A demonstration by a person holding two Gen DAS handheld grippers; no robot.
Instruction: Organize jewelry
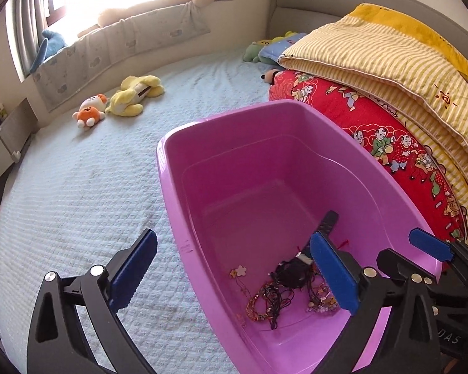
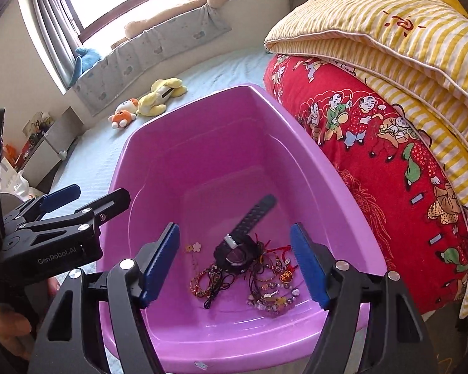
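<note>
Our right gripper (image 2: 235, 268) hangs wide and empty over the pink tub (image 2: 343, 168), jewelry (image 2: 265, 283) and watch (image 2: 237, 249) below it; our left gripper (image 1: 234, 274), wide, straddles the tub's wall.

My right hand-held gripper (image 2: 235, 265) hangs over the pink tub (image 2: 184, 124), whose mouth is uncovered, with bare floor in its far half. The jewelry pile (image 2: 249, 274) and a black watch (image 2: 240, 249) crowd the near end. Folded quilts (image 2: 390, 124) press against the tub's right wall. My left hand-held gripper (image 1: 234, 268) straddles the left rim; the bed (image 1: 78, 187) beyond lies bare, plush toys (image 1: 121, 99) well away.
</note>
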